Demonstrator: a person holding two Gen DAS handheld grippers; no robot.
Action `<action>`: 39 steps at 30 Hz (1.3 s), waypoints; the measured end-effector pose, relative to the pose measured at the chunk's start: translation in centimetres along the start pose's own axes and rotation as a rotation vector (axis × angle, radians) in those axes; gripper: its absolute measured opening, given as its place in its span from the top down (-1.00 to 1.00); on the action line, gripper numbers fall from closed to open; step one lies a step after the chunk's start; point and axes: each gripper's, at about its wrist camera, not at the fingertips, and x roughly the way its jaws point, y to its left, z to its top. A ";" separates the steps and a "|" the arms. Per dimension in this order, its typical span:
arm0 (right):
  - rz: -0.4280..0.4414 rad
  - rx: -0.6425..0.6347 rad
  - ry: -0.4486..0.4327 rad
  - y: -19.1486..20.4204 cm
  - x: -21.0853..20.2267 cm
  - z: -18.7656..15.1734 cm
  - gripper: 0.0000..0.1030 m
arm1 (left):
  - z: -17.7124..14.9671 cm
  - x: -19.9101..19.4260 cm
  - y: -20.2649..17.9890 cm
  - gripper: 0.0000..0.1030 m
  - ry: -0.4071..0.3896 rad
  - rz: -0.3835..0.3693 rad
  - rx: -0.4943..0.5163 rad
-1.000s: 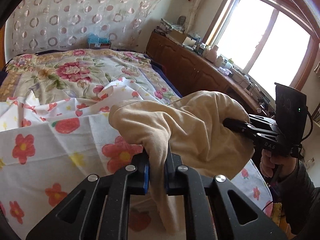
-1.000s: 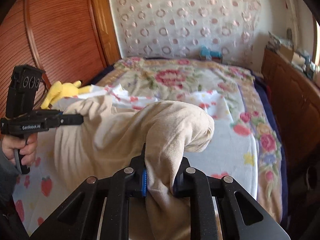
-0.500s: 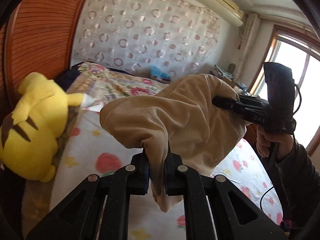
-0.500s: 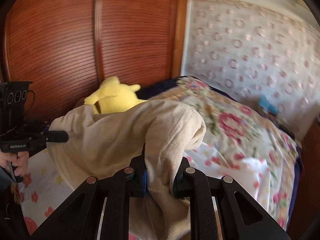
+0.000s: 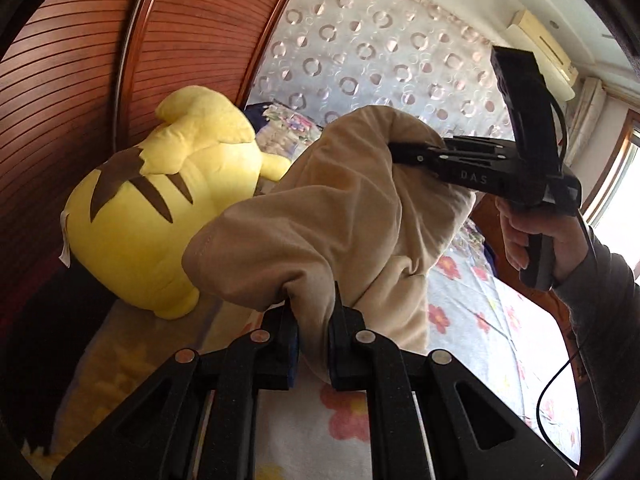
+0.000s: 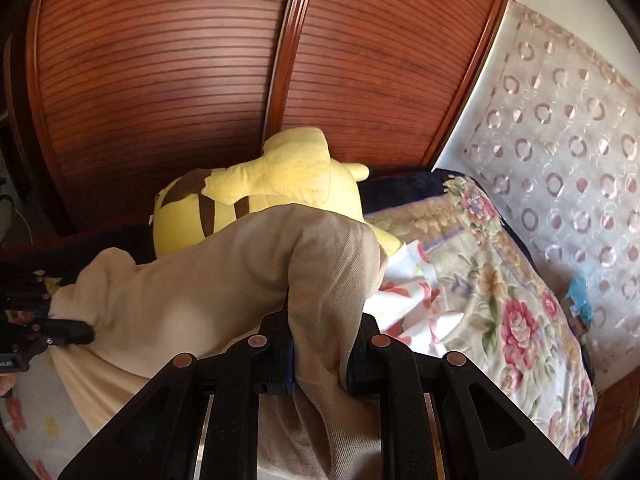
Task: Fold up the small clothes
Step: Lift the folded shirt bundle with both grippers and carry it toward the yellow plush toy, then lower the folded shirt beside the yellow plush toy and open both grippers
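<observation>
— Cloth first: where is the beige cloth (image 5: 320,220)?

— Up in the air over the bed, stretched between both claws. The left gripper (image 5: 313,344) has its jaws pinched tight on one bunched corner, right at the bottom of its own view.

— And the other?

— The right gripper (image 6: 320,354) is clamped on a thick fold of the same cloth, which drapes down between its fingers. From the left view a hand (image 5: 532,228) holds that gripper by its handle.

— What lies beyond?

— A white flowered sheet (image 5: 460,320) below, then a yellow plush toy (image 6: 276,188) just behind the cloth, resting against the brown slatted wardrobe (image 6: 180,60). Farther right, a flowered bedspread (image 6: 500,288) and a curtain with rings (image 6: 568,128).
</observation>
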 end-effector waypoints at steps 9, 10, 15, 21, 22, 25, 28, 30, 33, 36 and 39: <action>0.012 0.019 0.126 -1.3 3.4 0.8 0.66 | 0.3 0.3 -0.9 0.77 0.068 -0.016 0.052; 0.007 0.009 0.126 -1.3 3.0 1.1 0.66 | 0.4 0.4 -1.2 0.77 0.071 -0.018 0.060; 0.003 0.026 0.063 -2.0 2.3 2.4 0.60 | 0.7 1.2 -1.4 0.76 0.089 0.012 0.072; -0.072 0.148 0.013 -2.0 2.3 2.7 0.11 | 1.0 1.2 -0.7 0.18 0.095 0.064 0.095; -0.062 0.173 0.008 -2.2 2.3 2.4 0.11 | 0.9 1.1 -0.9 0.08 0.096 0.066 0.110; -0.029 0.241 0.003 -2.2 2.6 1.4 0.11 | 0.9 0.4 -1.6 -0.42 0.065 0.074 0.147; -0.007 0.313 0.011 -2.8 3.3 -0.6 0.11 | 1.0 -0.8 -2.7 -0.56 0.005 0.096 0.201; -0.044 0.364 0.041 -3.1 4.5 -1.7 0.11 | 1.0 -1.8 -3.4 -0.59 -0.027 0.100 0.229; -0.047 0.447 0.074 -3.8 6.2 -3.5 0.11 | 1.1 -3.1 -4.5 -0.61 -0.058 0.105 0.263; -0.087 0.474 0.034 -3.5 4.7 -4.1 0.11 | 0.8 -4.4 -6.0 -0.61 -0.074 0.097 0.303; -0.129 0.458 -0.015 -2.0 1.2 -4.5 0.11 | 0.4 -5.5 -7.6 -0.61 -0.082 0.082 0.325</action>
